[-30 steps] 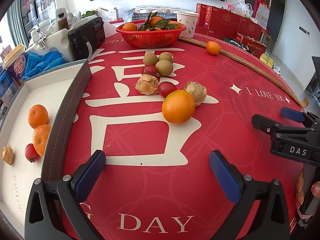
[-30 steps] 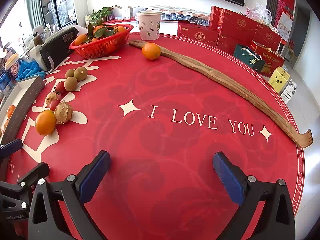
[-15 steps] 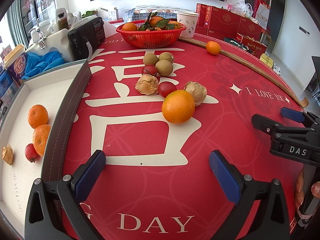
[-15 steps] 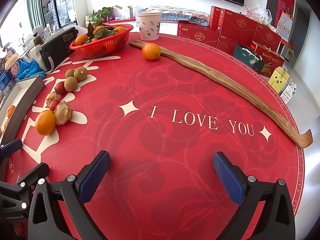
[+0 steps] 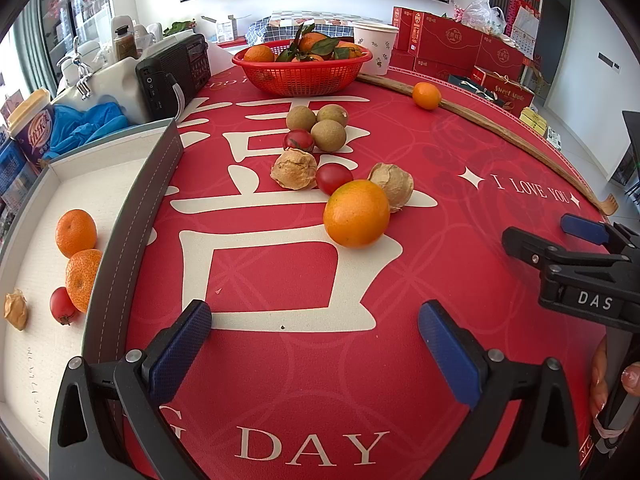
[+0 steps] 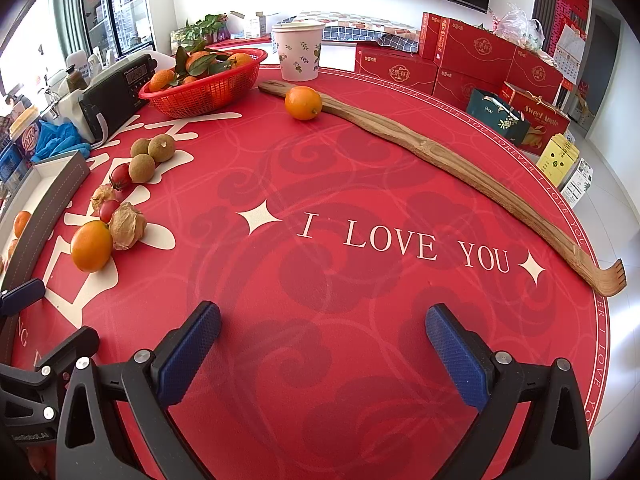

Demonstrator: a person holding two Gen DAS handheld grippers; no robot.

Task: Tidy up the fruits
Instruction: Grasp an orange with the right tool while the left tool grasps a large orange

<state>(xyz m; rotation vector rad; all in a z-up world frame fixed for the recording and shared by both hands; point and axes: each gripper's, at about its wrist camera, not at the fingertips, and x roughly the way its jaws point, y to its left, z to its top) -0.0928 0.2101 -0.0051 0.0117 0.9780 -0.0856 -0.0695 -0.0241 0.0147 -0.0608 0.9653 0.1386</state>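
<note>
Item: my left gripper (image 5: 314,346), jaws wide, empty, hovering over the near edge of the tabletop (image 5: 280,380). My right gripper (image 6: 322,350), jaws wide, empty, over the near right edge.

Item: large orange (image 5: 356,213), mid-table, touching a husked fruit (image 5: 391,186) behind it; a cherry tomato (image 5: 333,178) is just beside.

Item: white tray (image 5: 36,360) at the left edge, holding two mandarins, one tomato, one husk fruit.

Handling note, my judgement: the orange comes next. Approach from the front, pads either side at its widest, close gently; it will roll, and may nudge its neighbours.
</note>
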